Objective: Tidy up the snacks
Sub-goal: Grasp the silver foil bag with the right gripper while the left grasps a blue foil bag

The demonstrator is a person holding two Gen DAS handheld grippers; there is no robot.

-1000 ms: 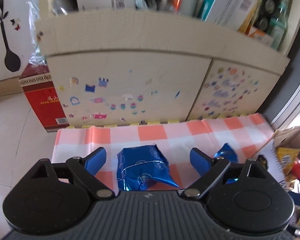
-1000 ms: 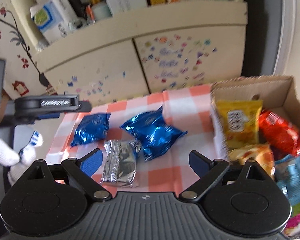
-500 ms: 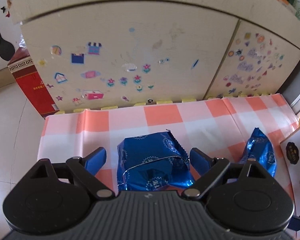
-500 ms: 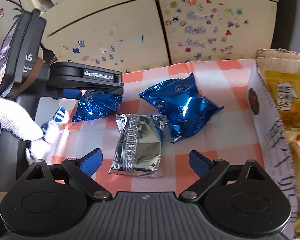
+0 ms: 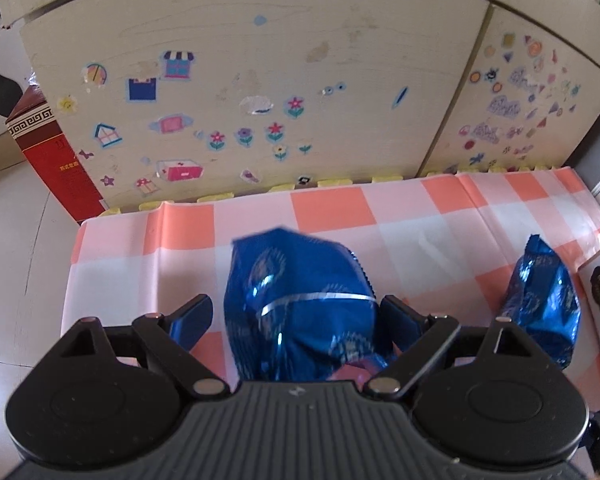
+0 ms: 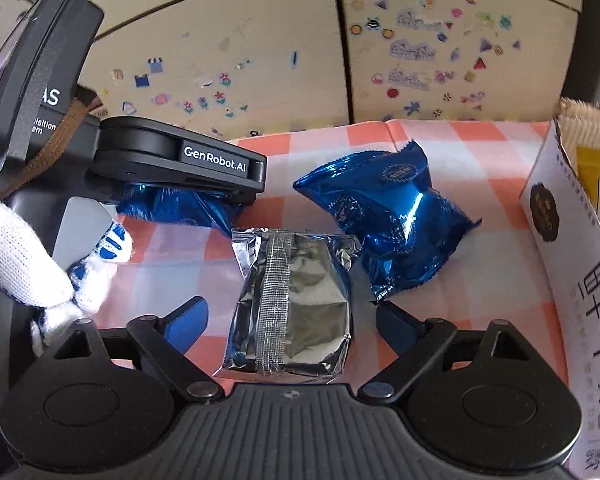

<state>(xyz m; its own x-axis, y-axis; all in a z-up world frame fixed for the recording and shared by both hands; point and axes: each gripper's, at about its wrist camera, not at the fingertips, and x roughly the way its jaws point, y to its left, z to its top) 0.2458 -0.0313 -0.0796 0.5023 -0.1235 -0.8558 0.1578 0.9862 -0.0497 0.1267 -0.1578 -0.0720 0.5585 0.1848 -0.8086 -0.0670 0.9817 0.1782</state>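
Both tongs stand released: left tongs (image 5: 296, 316) straddle a blue packet (image 5: 300, 304), right tongs (image 6: 290, 320), jaws just narrowing, straddle the silver packet (image 6: 296, 304) beside it on the checked cloth (image 5: 420, 240); light, slippery, crushable, best gripped mid-body.

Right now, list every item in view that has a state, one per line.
left gripper: jaws open, straddling a packet
left blue packet: sealed, lying on the cloth between the jaws
right gripper: jaws open, have just been closing, around the silver packet
silver packet: sealed, flat on the cloth
right blue packet: sealed, crumpled, lying free
cardboard box: open, holding snacks
cupboard doors: shut
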